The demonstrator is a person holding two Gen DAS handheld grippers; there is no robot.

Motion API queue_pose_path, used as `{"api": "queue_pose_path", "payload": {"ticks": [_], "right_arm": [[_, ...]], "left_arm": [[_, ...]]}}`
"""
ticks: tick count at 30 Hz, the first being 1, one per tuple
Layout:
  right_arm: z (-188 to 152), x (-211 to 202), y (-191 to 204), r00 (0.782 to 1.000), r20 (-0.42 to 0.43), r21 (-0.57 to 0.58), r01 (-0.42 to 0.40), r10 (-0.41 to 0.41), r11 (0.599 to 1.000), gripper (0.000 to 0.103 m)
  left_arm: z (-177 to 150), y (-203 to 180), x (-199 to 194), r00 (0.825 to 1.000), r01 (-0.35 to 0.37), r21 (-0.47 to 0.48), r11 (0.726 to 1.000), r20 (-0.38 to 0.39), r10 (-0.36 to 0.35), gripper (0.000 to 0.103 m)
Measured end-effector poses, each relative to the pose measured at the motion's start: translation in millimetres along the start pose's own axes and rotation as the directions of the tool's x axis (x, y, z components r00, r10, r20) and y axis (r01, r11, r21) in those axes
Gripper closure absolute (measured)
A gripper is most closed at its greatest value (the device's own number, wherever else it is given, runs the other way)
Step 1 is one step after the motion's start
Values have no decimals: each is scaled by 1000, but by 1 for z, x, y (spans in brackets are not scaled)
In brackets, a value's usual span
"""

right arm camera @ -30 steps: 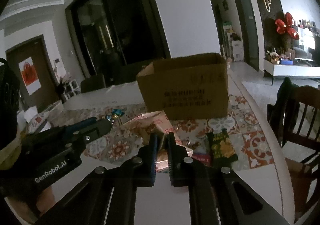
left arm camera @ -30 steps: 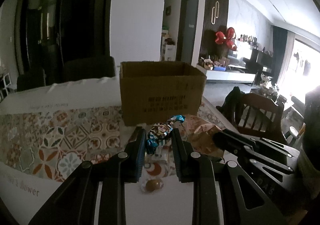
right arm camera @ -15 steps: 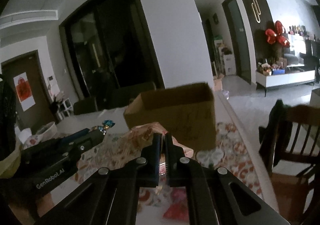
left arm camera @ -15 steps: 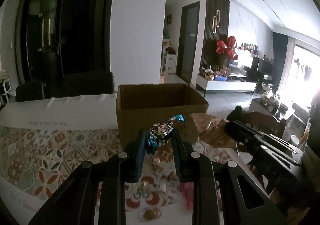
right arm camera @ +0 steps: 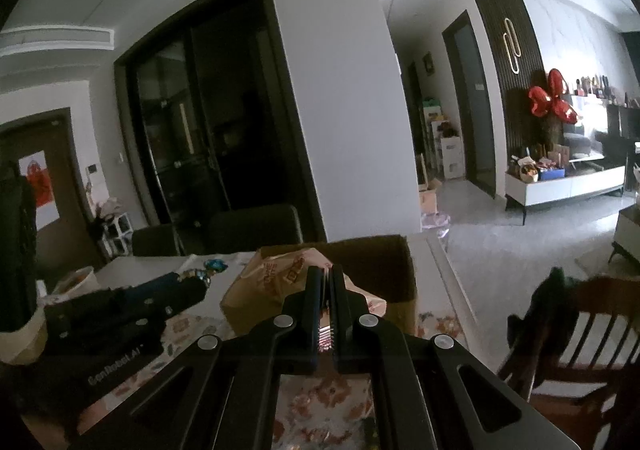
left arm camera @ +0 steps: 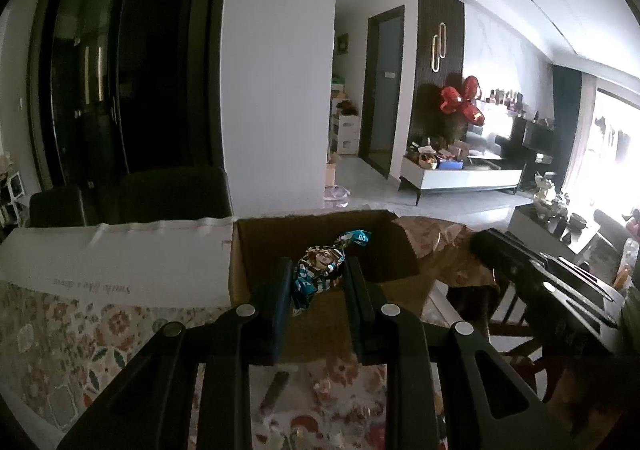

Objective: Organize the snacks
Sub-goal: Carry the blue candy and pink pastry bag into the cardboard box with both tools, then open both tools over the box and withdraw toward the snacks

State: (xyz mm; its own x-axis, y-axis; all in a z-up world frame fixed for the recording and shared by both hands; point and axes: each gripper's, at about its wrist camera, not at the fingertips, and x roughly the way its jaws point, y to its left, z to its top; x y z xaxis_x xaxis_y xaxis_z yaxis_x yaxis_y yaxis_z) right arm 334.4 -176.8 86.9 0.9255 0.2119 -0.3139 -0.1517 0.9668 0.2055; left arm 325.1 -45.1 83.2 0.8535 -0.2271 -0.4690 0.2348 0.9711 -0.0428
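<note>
My left gripper [left arm camera: 318,270] is shut on a blue and brown foil-wrapped candy [left arm camera: 320,264] and holds it above the near rim of the open cardboard box [left arm camera: 256,250]. My right gripper [right arm camera: 325,274] is shut on a tan snack bag [right arm camera: 272,282], held over the box [right arm camera: 384,262]. The bag also shows at the right of the left wrist view [left arm camera: 440,246], with the right gripper [left arm camera: 480,246] behind it. The left gripper [right arm camera: 202,284] and its candy [right arm camera: 214,266] show at the left of the right wrist view.
The box stands on a table with a patterned floral cloth [left arm camera: 60,334] and a white border [left arm camera: 100,254]. A small dark packet [left arm camera: 274,390] lies on the cloth below my left gripper. Dark chairs [left arm camera: 172,190] stand behind the table; a wooden chair [right arm camera: 580,330] stands at the right.
Both grippers have risen and moved forward with their snacks, from above the cloth in front of the box to over the box opening.
</note>
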Motion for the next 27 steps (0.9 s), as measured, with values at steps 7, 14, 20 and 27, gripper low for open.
{"api": "queue_pose_path", "payload": {"ticks": [7,14,20,27], "right_arm": [[17,34,-5,1000,-21,-40,6,-7,999,98],[26,69,-9,999,-53,-60,6,-10,998,98],[24,92,-16,995,-101,-54,-16,11,998,98],[13,92,-28,991,-127,-2,34,-34,999,62]], "left_arm": [[20,6,42,999,-8,-18,1000,-48,7,77],[31,14,82,996,-35,-20,999,-78,33,77],[30,14,99,995,-41,5,999,-96,41,48],[19,10,77,990,-125,38,991,-56,127,26]]}}
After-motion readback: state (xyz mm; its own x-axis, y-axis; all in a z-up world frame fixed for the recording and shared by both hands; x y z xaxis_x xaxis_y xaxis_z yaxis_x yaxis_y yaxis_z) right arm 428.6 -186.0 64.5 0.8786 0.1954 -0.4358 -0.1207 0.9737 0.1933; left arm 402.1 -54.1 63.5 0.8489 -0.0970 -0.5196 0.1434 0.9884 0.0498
